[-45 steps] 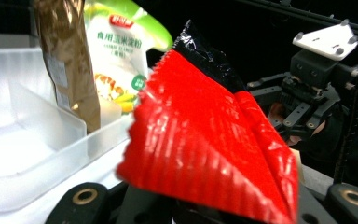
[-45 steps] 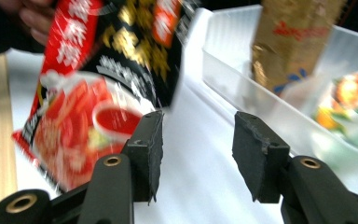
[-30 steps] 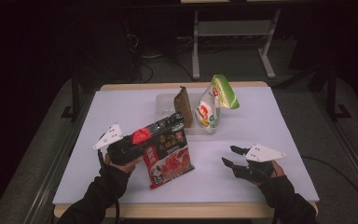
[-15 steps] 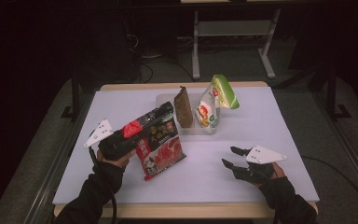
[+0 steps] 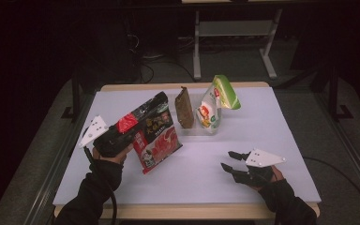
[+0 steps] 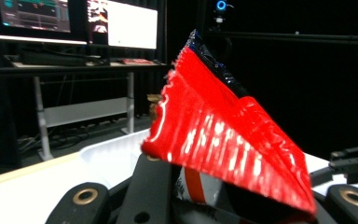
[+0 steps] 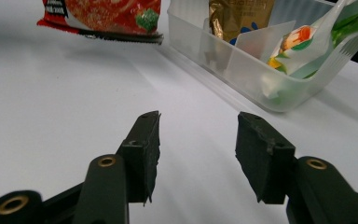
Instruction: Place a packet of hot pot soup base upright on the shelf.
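Red noodle packet [image 5: 152,136] clamped by its top edge in left gripper [image 5: 122,136], hanging clear above white table [image 5: 281,122], near clear bin [image 7: 242,65] holding brown pouch [image 5: 184,107] and green-white pouch [image 5: 214,104]. Right gripper [image 7: 198,140] resting low, empty, jaws apart after narrowing slightly. Advised: carry level, lower upright into free slot beside brown pouch, release only once seated.

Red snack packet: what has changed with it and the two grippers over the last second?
The left gripper, shut on the red snack packet, lifted it and swung it toward the clear bin. The right gripper kept its place, jaws closing slightly on nothing. The brown pouch and green bag stayed put.
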`<state>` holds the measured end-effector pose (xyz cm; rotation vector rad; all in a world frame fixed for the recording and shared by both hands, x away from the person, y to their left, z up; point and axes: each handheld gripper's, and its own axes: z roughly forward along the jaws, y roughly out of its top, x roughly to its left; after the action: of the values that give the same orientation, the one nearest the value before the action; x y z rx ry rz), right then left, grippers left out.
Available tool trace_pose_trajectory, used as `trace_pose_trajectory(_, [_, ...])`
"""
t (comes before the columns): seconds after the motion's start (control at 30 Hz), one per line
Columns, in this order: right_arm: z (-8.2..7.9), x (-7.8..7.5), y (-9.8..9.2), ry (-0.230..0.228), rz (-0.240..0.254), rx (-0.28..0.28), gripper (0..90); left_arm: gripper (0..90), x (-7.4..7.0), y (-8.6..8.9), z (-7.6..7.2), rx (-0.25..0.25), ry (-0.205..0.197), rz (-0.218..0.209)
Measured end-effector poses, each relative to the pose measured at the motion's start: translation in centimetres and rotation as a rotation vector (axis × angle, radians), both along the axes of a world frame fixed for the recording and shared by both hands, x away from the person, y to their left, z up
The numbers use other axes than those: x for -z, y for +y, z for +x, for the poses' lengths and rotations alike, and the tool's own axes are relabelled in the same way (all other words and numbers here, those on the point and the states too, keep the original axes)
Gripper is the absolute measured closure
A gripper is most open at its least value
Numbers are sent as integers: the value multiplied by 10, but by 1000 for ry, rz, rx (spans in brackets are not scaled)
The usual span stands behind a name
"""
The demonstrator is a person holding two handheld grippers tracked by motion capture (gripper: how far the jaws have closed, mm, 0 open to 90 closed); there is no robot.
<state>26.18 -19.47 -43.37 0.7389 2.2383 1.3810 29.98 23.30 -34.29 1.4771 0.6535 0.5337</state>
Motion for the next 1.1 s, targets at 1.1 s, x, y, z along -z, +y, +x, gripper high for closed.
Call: trace_pose_trajectory(1.1, [0,6,2,23,1,-7,457,775,-34,-19,52,-236,-32,-18])
